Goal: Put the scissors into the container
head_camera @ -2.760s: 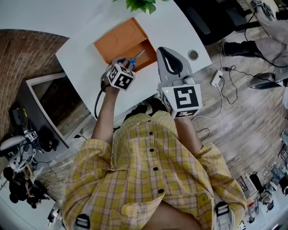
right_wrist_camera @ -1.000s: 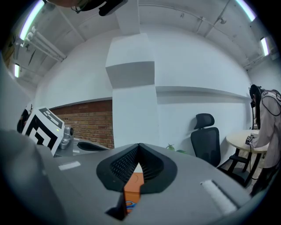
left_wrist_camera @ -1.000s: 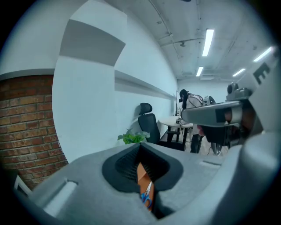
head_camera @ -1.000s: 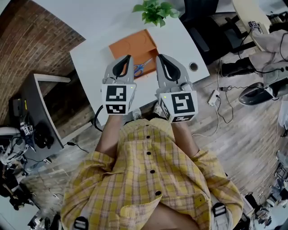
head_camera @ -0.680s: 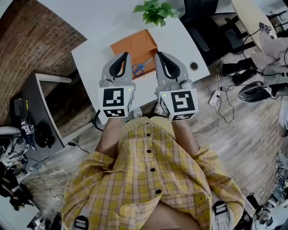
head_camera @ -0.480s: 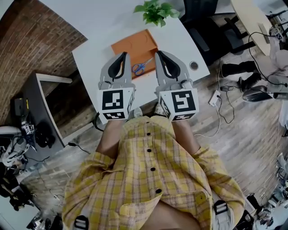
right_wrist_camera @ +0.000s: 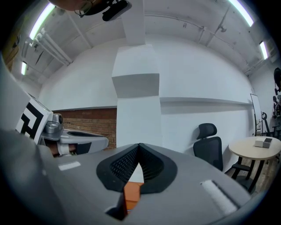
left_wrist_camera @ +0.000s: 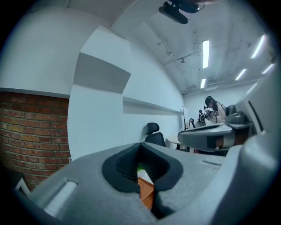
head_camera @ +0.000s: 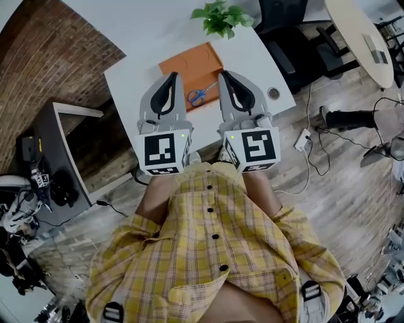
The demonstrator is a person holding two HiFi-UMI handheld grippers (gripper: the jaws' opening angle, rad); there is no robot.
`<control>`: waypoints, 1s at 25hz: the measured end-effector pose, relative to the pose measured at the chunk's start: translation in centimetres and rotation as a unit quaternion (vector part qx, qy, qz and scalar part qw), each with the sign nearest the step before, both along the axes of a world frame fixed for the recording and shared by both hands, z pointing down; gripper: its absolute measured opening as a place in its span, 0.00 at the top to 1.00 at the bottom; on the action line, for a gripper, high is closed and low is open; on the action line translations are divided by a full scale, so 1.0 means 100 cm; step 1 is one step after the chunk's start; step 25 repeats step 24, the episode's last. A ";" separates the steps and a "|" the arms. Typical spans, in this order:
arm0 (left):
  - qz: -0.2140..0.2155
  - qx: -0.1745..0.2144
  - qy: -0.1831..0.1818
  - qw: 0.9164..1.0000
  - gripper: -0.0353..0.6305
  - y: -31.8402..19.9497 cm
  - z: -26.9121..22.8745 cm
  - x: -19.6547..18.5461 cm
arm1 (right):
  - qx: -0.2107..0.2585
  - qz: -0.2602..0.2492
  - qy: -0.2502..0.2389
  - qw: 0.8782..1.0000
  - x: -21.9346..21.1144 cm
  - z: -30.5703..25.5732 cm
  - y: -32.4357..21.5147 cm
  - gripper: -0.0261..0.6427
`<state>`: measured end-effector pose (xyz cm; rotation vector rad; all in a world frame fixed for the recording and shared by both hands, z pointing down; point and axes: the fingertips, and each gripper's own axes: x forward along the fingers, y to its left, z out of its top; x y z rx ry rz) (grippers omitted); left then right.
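The blue-handled scissors [head_camera: 201, 94] lie in the front part of the orange container [head_camera: 189, 63] on the white table [head_camera: 136, 79]. Both grippers are raised close to my chest, side by side, tips pointing at the container. In the head view the scissors show in the gap between them. My left gripper [head_camera: 172, 77] is shut with nothing in it; in the left gripper view its jaws [left_wrist_camera: 140, 147] meet, with a sliver of the orange container [left_wrist_camera: 145, 191] showing below them. My right gripper [head_camera: 223, 76] is shut and empty too, its tips [right_wrist_camera: 139, 147] touching.
A potted plant [head_camera: 221, 16] stands at the table's far edge behind the container. A round cable hole [head_camera: 273, 93] sits near the table's right corner. A black office chair [head_camera: 284, 25] is beyond it, a dark shelf unit [head_camera: 63, 151] at the left, cables on the wood floor.
The left gripper has let go of the scissors in the container and drawn back up beside the right one. Over the last second both grippers stay nearly still.
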<state>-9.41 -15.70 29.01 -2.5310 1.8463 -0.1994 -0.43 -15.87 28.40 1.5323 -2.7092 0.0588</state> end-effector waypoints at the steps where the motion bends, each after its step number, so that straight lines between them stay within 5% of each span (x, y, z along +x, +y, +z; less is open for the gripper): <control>1: 0.000 0.001 0.001 1.000 0.94 0.000 -0.001 0.000 | 0.000 -0.001 0.001 1.000 -0.001 0.000 0.000 0.95; 25: -0.003 0.013 0.013 1.000 0.94 0.000 -0.008 0.002 | 0.012 -0.004 0.000 1.000 -0.002 -0.009 -0.007 0.95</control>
